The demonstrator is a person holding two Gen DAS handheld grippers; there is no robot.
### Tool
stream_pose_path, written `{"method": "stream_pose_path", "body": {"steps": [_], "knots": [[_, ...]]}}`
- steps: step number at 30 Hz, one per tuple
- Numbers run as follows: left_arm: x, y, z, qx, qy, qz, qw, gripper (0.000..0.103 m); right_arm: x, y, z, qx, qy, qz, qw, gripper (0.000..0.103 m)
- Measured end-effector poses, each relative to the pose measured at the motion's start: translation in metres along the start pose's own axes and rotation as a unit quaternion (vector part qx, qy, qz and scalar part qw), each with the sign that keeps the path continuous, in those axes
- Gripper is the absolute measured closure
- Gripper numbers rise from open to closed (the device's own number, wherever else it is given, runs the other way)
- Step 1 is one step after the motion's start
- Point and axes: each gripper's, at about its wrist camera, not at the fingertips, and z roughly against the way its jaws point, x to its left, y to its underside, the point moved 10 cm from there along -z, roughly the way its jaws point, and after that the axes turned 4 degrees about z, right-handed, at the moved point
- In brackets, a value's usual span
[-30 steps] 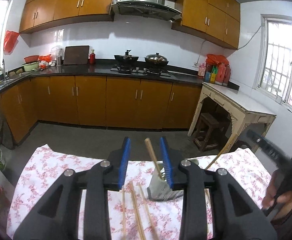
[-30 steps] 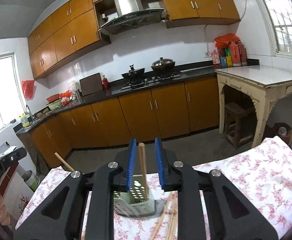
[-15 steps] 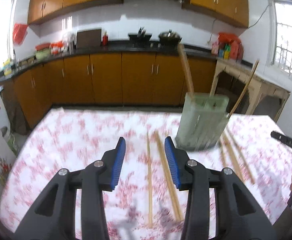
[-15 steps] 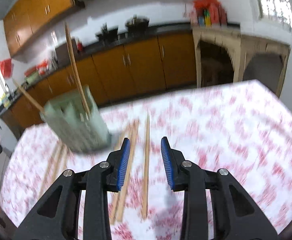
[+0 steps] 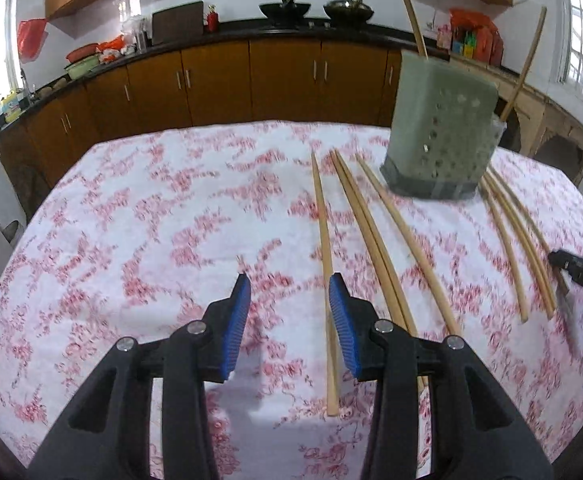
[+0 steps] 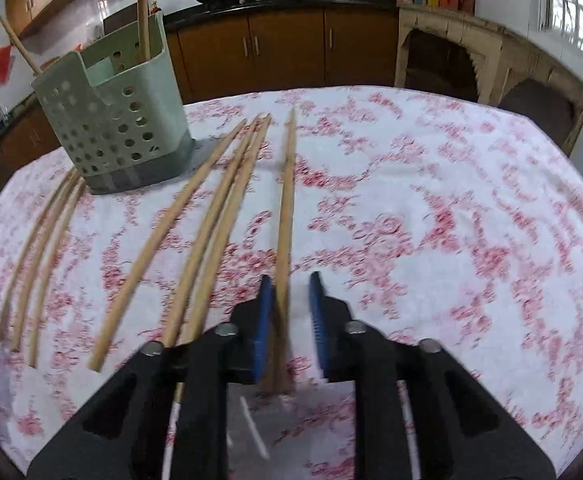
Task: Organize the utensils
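- We have brought both pairs of tongs down from high over the desk [image 5: 139, 208], where a second ago the cabinets filled both views, to just above the flowered cloth and the loose chopsticks lying on it.
- Our left tongs [image 5: 289, 320] stand apart with nothing clamped; their jaws opened a little during the descent. The leftmost chopstick [image 5: 325, 264] lies along the inner side of the right-hand pad, seemingly just inside the gap, untouched as far as we can tell.
- Our right tongs [image 6: 291, 322] have just been closing, having spread wider half a second ago. The rightmost chopstick [image 6: 285, 216] now runs between the blue pads, against the left one, with a gap visible at the other; blur keeps us from calling it a firm grip.
- The green perforated utensil holder [image 6: 119, 136] stands upright at the far side of the desk, two chopsticks already leaning in it. Earlier it sat directly beyond the pads; now it is off to one side in each view.
- Seven chopsticks appear to lie loose: four beside the holder toward our right tongs, three on the other side.
- We judge the sorting barely begun, each hand lined up for its next stick.
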Motion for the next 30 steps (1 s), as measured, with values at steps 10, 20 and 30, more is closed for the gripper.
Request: {"method": "stream_pose_path", "body": {"steps": [10,20,30], "knots": [[-0.028,0.015,-0.018,0.035,0.024,-0.028,0.9987,0.070,-0.029,-0.008,-0.009,0.000,0.023,-0.043,0.999,0.095],[-0.024,0.005,-0.041,0.046,-0.002,-0.010,0.9989,0.090,-0.018,-0.014,-0.012,-0.004,0.003,-0.028,1.000,0.095],[-0.019,0.004,-0.042,0.047,0.004,0.000,0.9989,0.089,-0.018,-0.016,-0.014,-0.004,-0.005,-0.036,0.999,0.095]]}}
